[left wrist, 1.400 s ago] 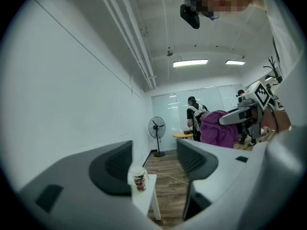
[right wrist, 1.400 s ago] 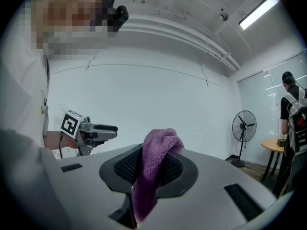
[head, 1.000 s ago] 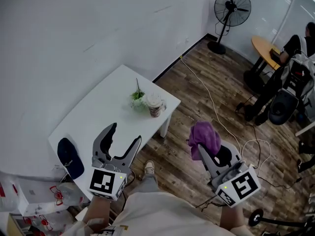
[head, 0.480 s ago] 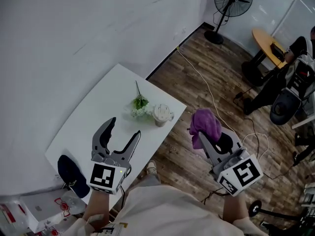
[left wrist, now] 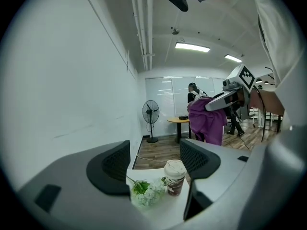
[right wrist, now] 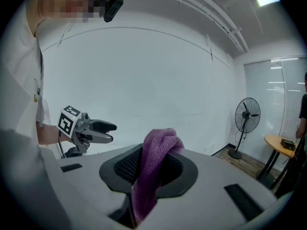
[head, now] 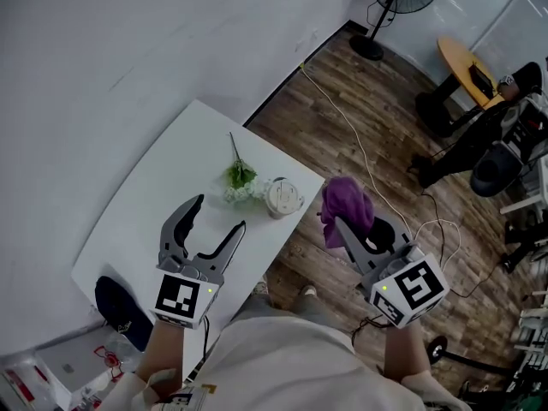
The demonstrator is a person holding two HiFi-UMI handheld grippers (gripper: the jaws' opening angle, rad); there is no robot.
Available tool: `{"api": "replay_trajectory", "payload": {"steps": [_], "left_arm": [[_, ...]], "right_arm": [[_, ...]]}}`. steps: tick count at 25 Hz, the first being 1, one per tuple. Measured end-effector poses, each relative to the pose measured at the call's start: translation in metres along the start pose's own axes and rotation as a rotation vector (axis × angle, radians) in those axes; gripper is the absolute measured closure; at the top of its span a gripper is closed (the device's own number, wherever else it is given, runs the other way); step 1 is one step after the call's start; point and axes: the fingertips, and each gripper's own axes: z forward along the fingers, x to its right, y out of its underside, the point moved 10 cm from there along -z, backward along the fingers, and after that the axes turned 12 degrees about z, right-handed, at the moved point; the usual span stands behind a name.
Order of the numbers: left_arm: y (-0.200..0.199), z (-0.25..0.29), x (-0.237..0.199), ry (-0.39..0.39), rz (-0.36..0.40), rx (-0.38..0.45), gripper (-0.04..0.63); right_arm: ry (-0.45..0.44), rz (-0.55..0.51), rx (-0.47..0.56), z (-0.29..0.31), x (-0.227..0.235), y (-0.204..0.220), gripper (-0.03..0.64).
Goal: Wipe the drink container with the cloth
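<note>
While left gripper (head: 217, 216) hovers lower centre-left over white table (head: 154, 204), jaws spread, empty, right gripper (head: 351, 231) at lower right clamps purple cloth (head: 342, 205). Cup (head: 282, 197) mid-frame at table edge, beside flowers (head: 240, 182). Versus earlier frame: cloth nearer cup.

Cup (head: 282, 197) on table (head: 163, 195), flowers (head: 241, 181) just left, cap (head: 116, 305) at near end

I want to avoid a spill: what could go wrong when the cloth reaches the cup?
1. The cup stands near the edge of the table, unheld; the left gripper is open, so a wipe may tip it.
2. The cloth in the right gripper could drag the flowers beside the cup.
</note>
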Motion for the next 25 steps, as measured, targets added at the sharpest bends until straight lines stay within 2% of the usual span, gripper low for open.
{"api": "replay_trajectory", "payload": {"steps": [5,11,17,25], "left_arm": [[0.009,0.017,0.018,0.034,0.045,-0.038,0.270],[0.029,0.041,0.047,0.051,0.007,-0.117,0.265],[0.051,0.071,0.072,0.108,0.004,-0.179,0.245],[0.113,0.110,0.100,0.153,-0.106,-0.274,0.221]], "right_arm": [[-0.030,0.016,-0.028,0.012,0.025,0.005,0.520],[-0.101,0.033,-0.076,0.041,0.055,0.017,0.520],[-0.147,0.027,-0.134,0.073,0.073,0.028,0.520],[-0.172,0.014,-0.207,0.114,0.082,0.049,0.520]]}}
